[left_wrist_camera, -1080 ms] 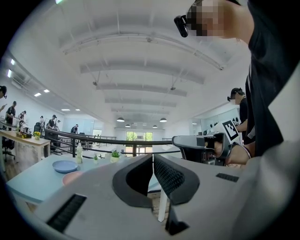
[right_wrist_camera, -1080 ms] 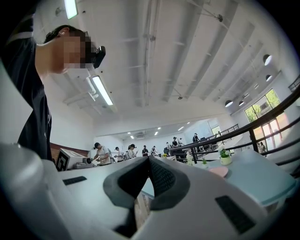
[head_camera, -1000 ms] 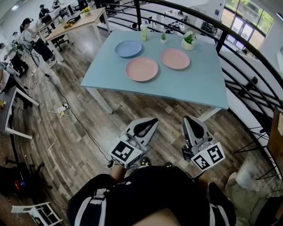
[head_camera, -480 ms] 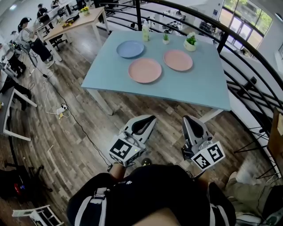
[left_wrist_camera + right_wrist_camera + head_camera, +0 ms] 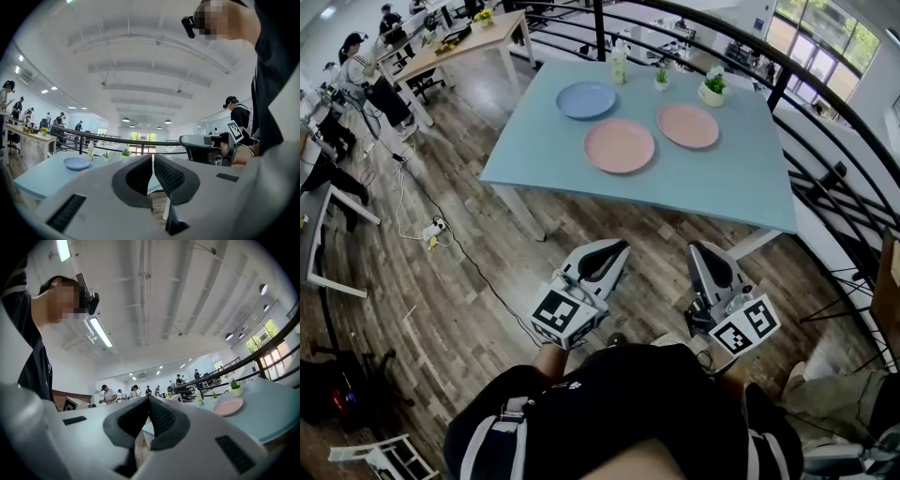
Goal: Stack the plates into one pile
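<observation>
Three plates lie apart on a light blue table (image 5: pixel 694 187): a blue plate (image 5: pixel 586 99) at the far left, a pink plate (image 5: pixel 619 146) in the middle, and another pink plate (image 5: pixel 688 125) at the far right. My left gripper (image 5: pixel 609 249) and right gripper (image 5: pixel 703 251) are held low over the wooden floor, short of the table's near edge, both shut and empty. The left gripper view shows the blue plate (image 5: pixel 76 163) on the table, beyond the left gripper (image 5: pixel 153 158). A pink plate (image 5: pixel 228 406) lies beyond the right gripper (image 5: pixel 148 400) in the right gripper view.
A bottle (image 5: pixel 619 66) and two small potted plants (image 5: pixel 711 90) stand along the table's far edge. A black railing (image 5: pixel 825 141) curves round the table's far and right sides. Other people sit at a wooden table (image 5: pixel 450 47) at the far left. Cables (image 5: pixel 441 230) trail on the floor.
The table and plates have shifted slightly right and down in the head view. Both grippers stay shut and held in front of the body.
</observation>
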`<state>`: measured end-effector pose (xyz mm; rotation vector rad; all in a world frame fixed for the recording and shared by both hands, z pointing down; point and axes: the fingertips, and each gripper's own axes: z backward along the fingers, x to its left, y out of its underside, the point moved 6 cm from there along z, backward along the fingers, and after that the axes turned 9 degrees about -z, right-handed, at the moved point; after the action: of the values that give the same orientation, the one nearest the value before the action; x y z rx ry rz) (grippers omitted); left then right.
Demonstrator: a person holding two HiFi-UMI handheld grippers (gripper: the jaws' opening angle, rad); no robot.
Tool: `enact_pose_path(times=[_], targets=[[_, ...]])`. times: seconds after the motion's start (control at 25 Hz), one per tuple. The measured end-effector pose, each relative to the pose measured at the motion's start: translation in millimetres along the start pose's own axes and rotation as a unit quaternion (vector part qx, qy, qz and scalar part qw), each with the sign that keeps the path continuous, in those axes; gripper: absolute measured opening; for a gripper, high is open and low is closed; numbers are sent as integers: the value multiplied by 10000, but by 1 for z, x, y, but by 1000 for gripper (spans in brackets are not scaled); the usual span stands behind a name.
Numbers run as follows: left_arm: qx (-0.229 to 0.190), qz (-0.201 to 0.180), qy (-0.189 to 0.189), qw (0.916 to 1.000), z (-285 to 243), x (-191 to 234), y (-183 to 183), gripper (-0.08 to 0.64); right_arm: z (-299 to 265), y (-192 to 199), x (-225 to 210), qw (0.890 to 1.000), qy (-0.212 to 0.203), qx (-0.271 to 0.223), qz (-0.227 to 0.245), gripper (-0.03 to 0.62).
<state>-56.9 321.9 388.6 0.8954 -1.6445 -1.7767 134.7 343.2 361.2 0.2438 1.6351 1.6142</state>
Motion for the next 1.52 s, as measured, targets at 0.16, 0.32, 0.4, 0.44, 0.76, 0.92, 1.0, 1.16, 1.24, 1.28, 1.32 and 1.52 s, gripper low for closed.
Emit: enact_pose_path(times=[0.16,0.32,0.4,0.44,0.76,0.92,1.0,1.16,1.24,1.28,1.32,1.52], targets=[[37,49,-22,10000,4,3,4,21,-3,4,0,10000,39,72,-40,2],[123,82,-30,9999,6,4,10,21,-6,8,-2,9997,6,89,-218,5],[168,81,-84,9998,8,6,12,21,-10,10,-4,9995,-40,113,-287,6],[186,83,-123,9997,9,8,12,21,-13,11,-5,9995,-64,128,-296,8],[333,72,-547,9979,11,36,16,23,-51,14,-21,9983,-357,244,-380,20],[352,197,-784,9961,5,56,23,23,-75,15,-35,9967,-555,272,-534,25],[378,214,-867,9953,2,64,26,23,-85,16,-42,9958,-633,298,-591,28],[449,147,-967,9942,-8,81,26,23,-104,12,-55,9949,-744,309,-612,32],[492,127,-993,9938,-14,89,26,23,-114,10,-62,9943,-777,294,-670,32],[519,127,-1002,9935,-17,92,26,23,-118,9,-66,9940,-785,294,-701,34],[547,130,-1011,9933,-20,95,27,23,-121,8,-70,9938,-792,299,-726,35],[609,128,-1103,9919,-41,109,25,25,-136,-1,-93,9928,-854,346,-763,37]])
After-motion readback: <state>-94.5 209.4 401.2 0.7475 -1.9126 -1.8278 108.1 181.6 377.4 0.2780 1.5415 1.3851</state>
